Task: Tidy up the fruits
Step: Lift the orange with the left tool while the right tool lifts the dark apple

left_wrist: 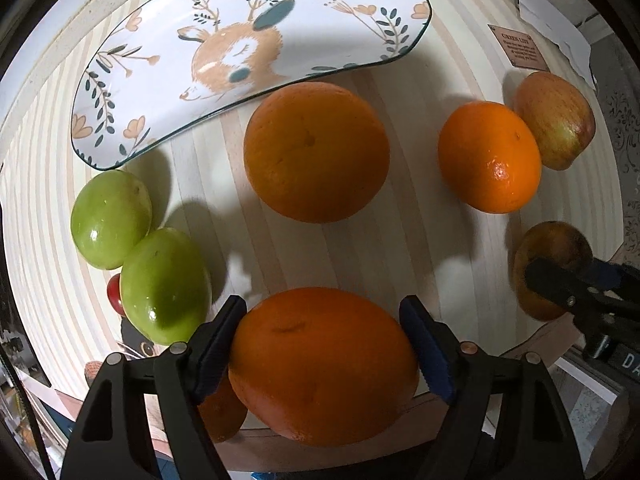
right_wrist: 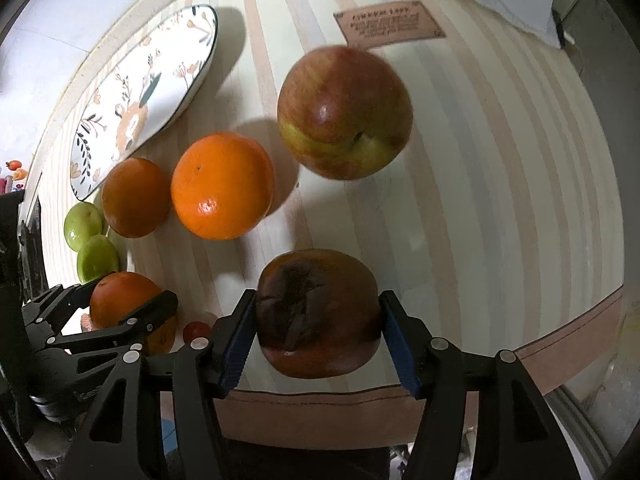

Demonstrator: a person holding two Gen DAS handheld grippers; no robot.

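My left gripper (left_wrist: 322, 354) is shut on an orange (left_wrist: 324, 364) near the table's front edge; it also shows in the right wrist view (right_wrist: 120, 300). My right gripper (right_wrist: 318, 326) is shut on a dark brown persimmon (right_wrist: 318, 314), also seen at the right of the left wrist view (left_wrist: 550, 264). Two more oranges (left_wrist: 316, 152) (left_wrist: 490, 156) and a red-yellow apple (left_wrist: 554, 120) lie further back. Two green fruits (left_wrist: 110, 220) (left_wrist: 166, 284) lie at the left. A white plate (left_wrist: 320, 20) with a deer drawing lies at the back.
A small red fruit (left_wrist: 114, 294) sits behind the nearer green fruit. Another orange (left_wrist: 222, 412) peeks out under the left gripper. A brown label card (left_wrist: 518, 50) and white paper (left_wrist: 556, 24) lie at the back right. The striped tablecloth's front edge (right_wrist: 320, 396) is close.
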